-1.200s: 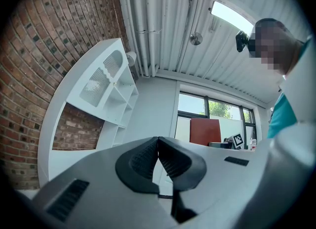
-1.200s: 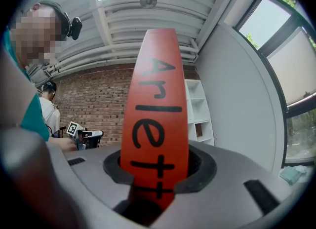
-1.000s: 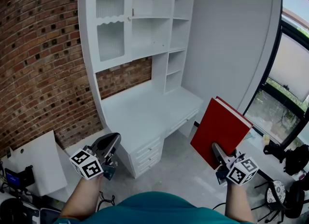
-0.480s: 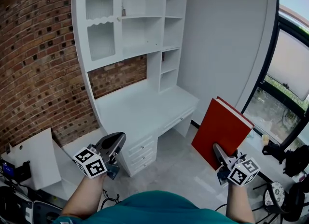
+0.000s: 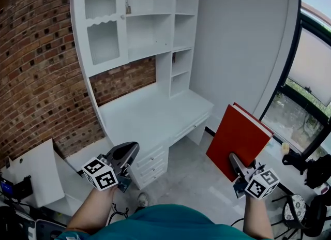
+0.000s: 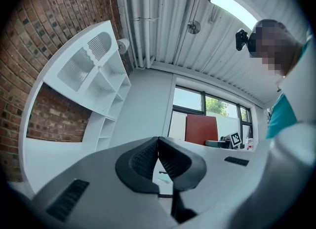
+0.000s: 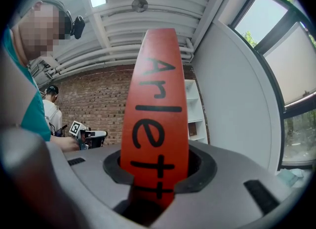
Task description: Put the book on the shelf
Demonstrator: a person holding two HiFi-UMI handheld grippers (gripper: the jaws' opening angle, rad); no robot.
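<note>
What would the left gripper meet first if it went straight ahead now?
Probably the grey wall beside the shelf unit; nothing nearer seems to stand before the left gripper, though depth is unclear.

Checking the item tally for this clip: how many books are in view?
1: the red book, clamped in the right claw at the person's right. No other shows on the white shelf unit, though its doored compartments may hide some.

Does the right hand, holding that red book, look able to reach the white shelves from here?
Probably not yet. The right tongs grip the red hardcover book low on the right, while the white shelf unit stands a stretch ahead. Nothing blocks the way; stepping closer should do.
</note>
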